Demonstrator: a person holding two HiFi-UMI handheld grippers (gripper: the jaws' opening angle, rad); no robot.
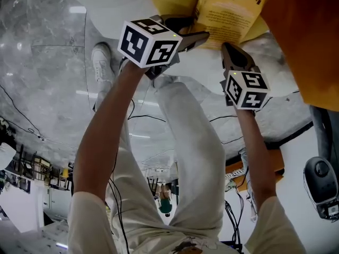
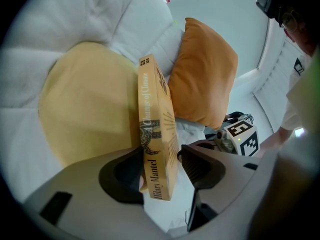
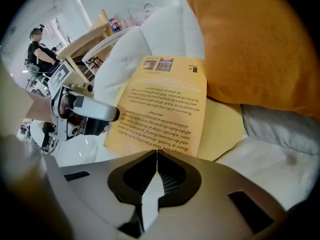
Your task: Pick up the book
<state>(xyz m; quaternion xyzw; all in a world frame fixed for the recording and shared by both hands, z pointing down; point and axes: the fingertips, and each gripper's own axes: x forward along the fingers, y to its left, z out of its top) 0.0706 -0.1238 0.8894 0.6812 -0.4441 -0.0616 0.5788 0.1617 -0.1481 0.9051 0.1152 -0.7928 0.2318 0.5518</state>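
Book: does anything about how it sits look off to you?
Yes. The book isn't lying flat: it stands on edge, tilted, in front of the yellow cushion, its lower end between the left gripper's open jaws. A gap shows beside one pad, so it isn't clamped.

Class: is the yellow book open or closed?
Closed. The left gripper view shows the book spine-on as one thin block with its covers together. The right gripper view shows only its back cover, with no loose pages.

Matt paper book point(image 2: 157, 134), seemingly cloth cushion point(image 2: 205, 79)
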